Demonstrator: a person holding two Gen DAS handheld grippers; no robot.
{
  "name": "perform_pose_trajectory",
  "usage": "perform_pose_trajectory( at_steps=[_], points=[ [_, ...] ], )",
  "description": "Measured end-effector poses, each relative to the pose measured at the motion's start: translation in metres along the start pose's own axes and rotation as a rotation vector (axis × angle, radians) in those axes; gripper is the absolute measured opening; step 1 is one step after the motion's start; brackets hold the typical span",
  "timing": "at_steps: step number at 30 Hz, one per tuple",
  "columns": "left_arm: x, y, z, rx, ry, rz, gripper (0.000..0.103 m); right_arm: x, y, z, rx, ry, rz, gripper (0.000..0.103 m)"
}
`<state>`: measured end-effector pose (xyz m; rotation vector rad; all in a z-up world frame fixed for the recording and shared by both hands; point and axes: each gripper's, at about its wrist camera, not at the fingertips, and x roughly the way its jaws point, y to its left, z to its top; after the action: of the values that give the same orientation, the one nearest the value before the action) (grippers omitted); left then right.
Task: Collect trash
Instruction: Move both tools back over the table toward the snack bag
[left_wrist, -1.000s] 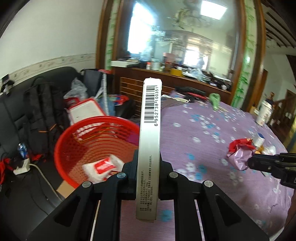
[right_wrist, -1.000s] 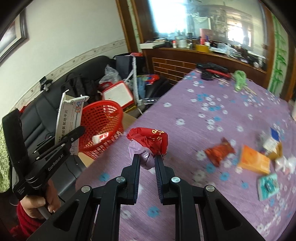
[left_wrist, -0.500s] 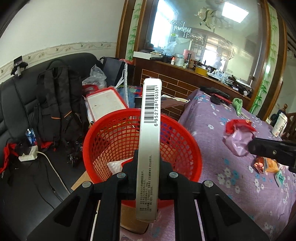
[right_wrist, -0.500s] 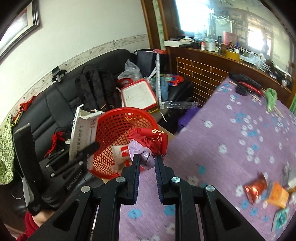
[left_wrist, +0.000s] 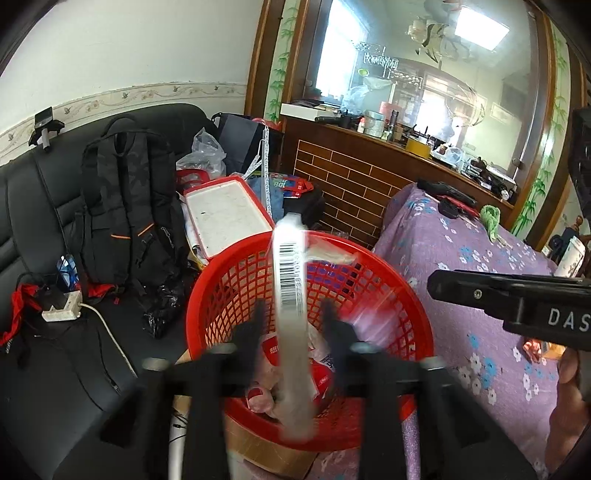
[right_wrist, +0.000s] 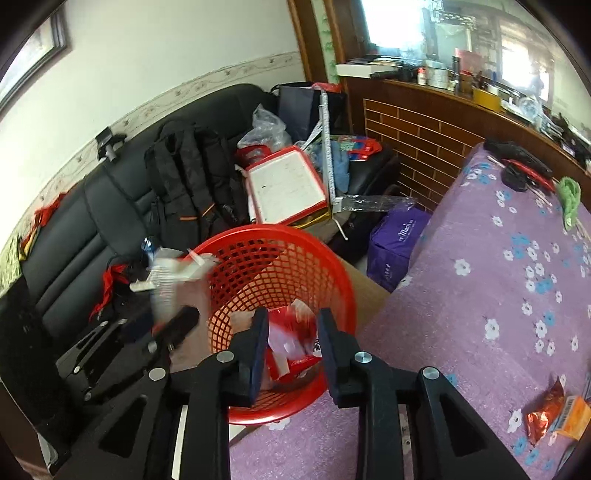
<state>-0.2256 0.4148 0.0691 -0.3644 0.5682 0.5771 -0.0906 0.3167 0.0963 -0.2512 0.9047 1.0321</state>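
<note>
A red mesh basket (left_wrist: 207, 291) (right_wrist: 332, 273) stands beside the purple table and holds several wrappers. My left gripper (left_wrist: 291, 314) is open over it; the white barcode box (left_wrist: 291, 291), blurred, is loose between the spread fingers and tips into the basket. It also shows blurred at the basket's left rim in the right wrist view (right_wrist: 173, 273). My right gripper (right_wrist: 290, 321) is open above the basket, with red wrapper trash (right_wrist: 291, 347) below it inside. The right gripper also shows in the left wrist view (left_wrist: 436, 284).
The table with a purple flowered cloth (right_wrist: 498, 280) lies to the right, with an orange packet (right_wrist: 570, 417) and a red foil wrapper (right_wrist: 545, 410) at its near right. A black sofa (left_wrist: 33, 206) with a backpack (left_wrist: 122, 206) and a white tray (left_wrist: 225, 218) is behind the basket.
Both grippers have opened over the basket. The red and pink wrapper has dropped from the right gripper into the basket. The barcode box is slipping out of the left gripper.
</note>
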Motion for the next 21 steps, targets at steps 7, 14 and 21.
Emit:
perform_pose_trajectory(
  at_steps=[7,14,21],
  points=[
    [-0.018,-0.014,-0.009,0.022,-0.03,-0.014,0.057,-0.047,-0.036,-0.028,0.044,-0.054,-0.055,0.036],
    [-0.028,-0.074,-0.032,0.118,-0.012,-0.091,0.068,-0.096,-0.086,-0.082,0.134,-0.082,-0.123,0.039],
    [-0.023,-0.135,-0.056,0.217,0.059,-0.18,0.069,-0.137,-0.136,-0.148,0.224,-0.091,-0.21,0.041]
  ],
)
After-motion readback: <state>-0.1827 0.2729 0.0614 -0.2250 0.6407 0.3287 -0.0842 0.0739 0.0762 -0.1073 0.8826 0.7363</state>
